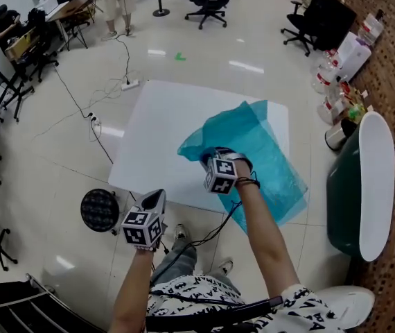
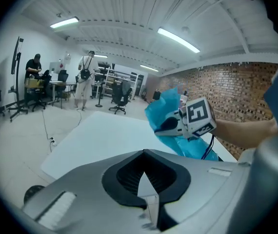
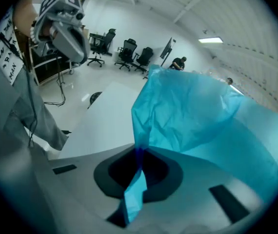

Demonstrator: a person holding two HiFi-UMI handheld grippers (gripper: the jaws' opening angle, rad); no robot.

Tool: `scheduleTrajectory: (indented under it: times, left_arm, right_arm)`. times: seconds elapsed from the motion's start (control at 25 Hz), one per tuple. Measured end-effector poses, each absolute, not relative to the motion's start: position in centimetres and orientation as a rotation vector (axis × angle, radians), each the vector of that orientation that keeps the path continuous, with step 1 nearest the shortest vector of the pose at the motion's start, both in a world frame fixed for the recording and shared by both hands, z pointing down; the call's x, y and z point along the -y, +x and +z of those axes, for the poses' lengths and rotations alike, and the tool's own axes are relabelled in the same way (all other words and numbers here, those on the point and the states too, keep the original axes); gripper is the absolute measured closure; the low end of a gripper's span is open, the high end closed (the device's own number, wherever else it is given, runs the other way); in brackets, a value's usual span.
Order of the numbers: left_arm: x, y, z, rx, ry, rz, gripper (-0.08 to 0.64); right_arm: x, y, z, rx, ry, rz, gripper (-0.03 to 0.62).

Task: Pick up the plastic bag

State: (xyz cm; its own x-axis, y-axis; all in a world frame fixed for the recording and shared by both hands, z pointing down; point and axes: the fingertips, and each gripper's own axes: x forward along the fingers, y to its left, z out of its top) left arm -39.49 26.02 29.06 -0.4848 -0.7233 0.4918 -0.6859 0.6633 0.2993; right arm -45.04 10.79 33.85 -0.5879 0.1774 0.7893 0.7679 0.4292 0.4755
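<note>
Status: left gripper [image 1: 157, 198] hangs off the near edge of the desk [image 1: 163, 123], jaws together, nothing between them. Right gripper [image 1: 211, 159] is clenched on a fold of the blue plastic bag [image 1: 270, 155], which sprawls over the desk's right side and spills past its near right corner. Step, as judged: grasp made, lift not yet done. Next move calls for a steady raise until the bag clears the desk.

head view looks steeply down, gripper views close along their jaws; all share the white table [image 1: 156, 137] and plastic bag [image 1: 267, 151].
</note>
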Motion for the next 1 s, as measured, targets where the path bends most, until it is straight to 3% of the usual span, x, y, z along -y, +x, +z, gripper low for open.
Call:
scheduleTrajectory:
  times: [0.28,0.56,0.64,0.8,1.0]
  left_arm:
    - [-27.7,-41.1,32.6,2.225,1.044,-0.077,0.56]
    - [-28.0,-43.6,35.5,2.167,1.061,-0.026,0.56]
    - [-27.4,-44.1,35.9,2.152,1.083,-0.008,0.56]
    - [-26.1,-45.5,36.0,2.149,1.117,0.026,0.56]
    - [-23.3,-45.8,37.1,2.094,1.211,0.091,0.56]
  right_arm:
    - [-18.2,-42.0,44.9,1.643,-1.121,-1.38,0.581]
    - [-22.5,-41.5,47.0,1.625,-1.174,-1.452,0.551]
    - [-23.1,-40.7,46.5,1.666,-1.187,-1.364,0.37]
    - [-22.7,-39.0,43.8,1.866,-1.197,-1.028,0.201]
    - [-16.6,-39.7,40.1,2.192,-0.892,-0.429,0.166]
